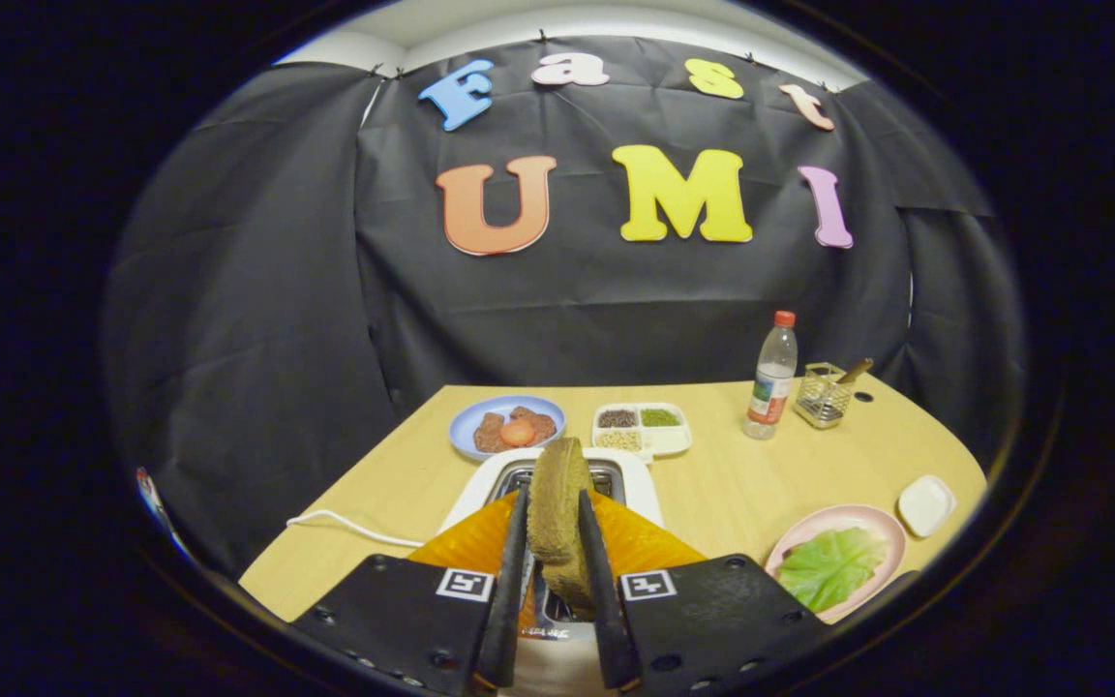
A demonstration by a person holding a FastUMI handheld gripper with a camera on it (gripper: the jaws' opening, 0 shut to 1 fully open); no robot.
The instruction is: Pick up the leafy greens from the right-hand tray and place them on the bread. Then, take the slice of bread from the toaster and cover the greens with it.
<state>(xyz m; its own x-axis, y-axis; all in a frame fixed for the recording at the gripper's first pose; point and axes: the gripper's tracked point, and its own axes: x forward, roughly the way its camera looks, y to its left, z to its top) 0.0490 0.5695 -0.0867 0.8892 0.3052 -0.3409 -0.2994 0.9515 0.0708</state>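
Gripper view: my gripper is clamped on the bread, edge-on above the toaster. It looks light and crumbly; I'd squeeze its flat faces gently.

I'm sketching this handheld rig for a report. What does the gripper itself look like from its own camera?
The gripper shows as two long, narrow fingers running forward side by side, each fixed to a wide, flat black plate with angled corners. Small round bolt heads dot the plates. Each plate carries a square black-and-white tag marker near the finger base.
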